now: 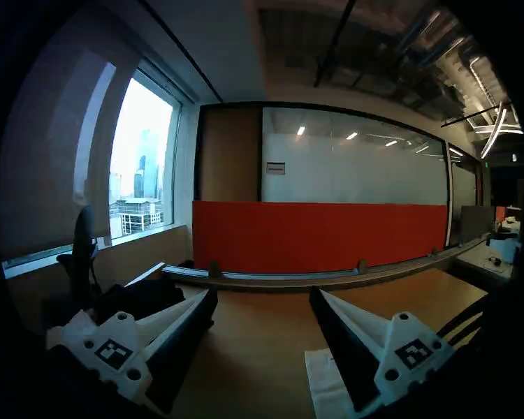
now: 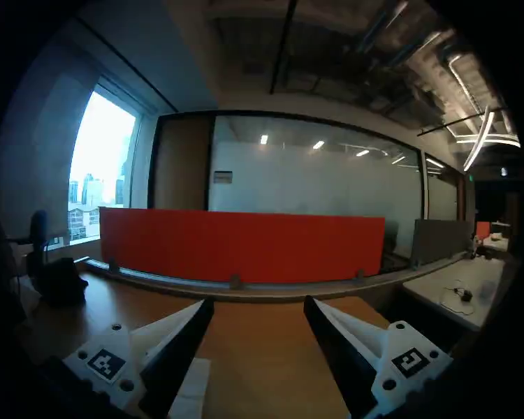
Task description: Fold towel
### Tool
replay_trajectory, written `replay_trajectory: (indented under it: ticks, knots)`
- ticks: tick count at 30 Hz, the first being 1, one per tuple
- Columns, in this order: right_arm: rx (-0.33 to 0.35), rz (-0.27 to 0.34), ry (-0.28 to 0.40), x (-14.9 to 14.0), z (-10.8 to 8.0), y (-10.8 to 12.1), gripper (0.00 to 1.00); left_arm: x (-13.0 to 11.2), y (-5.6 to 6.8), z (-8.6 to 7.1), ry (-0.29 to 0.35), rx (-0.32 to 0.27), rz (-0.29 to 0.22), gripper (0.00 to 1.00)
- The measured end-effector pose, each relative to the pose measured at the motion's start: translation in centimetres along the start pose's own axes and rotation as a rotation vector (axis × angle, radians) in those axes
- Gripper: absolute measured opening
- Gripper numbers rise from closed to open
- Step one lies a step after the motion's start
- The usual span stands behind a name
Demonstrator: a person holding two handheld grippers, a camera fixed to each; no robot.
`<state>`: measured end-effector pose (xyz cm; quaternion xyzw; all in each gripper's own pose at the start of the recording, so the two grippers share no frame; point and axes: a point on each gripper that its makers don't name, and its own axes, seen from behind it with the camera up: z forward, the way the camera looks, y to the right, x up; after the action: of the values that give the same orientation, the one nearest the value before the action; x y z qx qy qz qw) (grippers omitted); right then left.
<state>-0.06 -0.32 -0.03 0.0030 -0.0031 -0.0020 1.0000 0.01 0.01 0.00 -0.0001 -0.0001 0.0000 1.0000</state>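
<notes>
Left tool (image 1: 260, 291) and right tool (image 2: 257, 301) both gape wide, holding nothing. The towel (image 1: 325, 384) lies on the worktop (image 1: 262, 349), five o'clock in the left gripper view, seven in the right. Looks like the approach: next, dip and pinch its corners.

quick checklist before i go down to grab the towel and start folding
1. Left gripper open and empty: ok.
2. Right gripper open and empty: ok.
3. Towel located: ok, a white edge lies on the desk, low in both views.
4. Towel spread flat, corners found: cannot tell, most of it is out of frame.
5. Grippers aimed at the towel: not ok, both face the red divider rather than down.
</notes>
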Motion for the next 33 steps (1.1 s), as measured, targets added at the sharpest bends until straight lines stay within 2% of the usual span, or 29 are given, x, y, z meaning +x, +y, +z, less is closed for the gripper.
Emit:
replay_trajectory:
  ticks: [6,9,18,24,27,33]
  knots:
    - [0.012,-0.024,-0.024,0.4,-0.1,-0.1,1.0,0.5,0.9,0.0,-0.02,-0.022,0.009,0.98]
    - [0.038,-0.036,-0.041,0.4,-0.5,-0.6,1.0,0.4,1.4,-0.2,-0.041,-0.043,0.023,0.98]
    - [0.166,-0.086,-0.116,-0.3,-1.4,-3.2,1.0,-0.1,2.7,-0.8,-0.111,-0.131,0.084,0.97]
    - [0.291,-0.134,-0.185,-1.7,-2.1,-5.7,1.0,-1.4,4.5,-1.4,-0.171,-0.237,0.095,0.97]
    - [0.329,-0.161,-0.211,-2.3,-2.2,-6.4,1.0,-2.5,4.7,-1.6,-0.207,-0.263,0.098,0.97]
    - [0.404,-0.215,-0.253,-3.5,-2.5,-8.0,1.0,-4.3,5.2,-2.2,-0.256,-0.302,0.136,0.98]
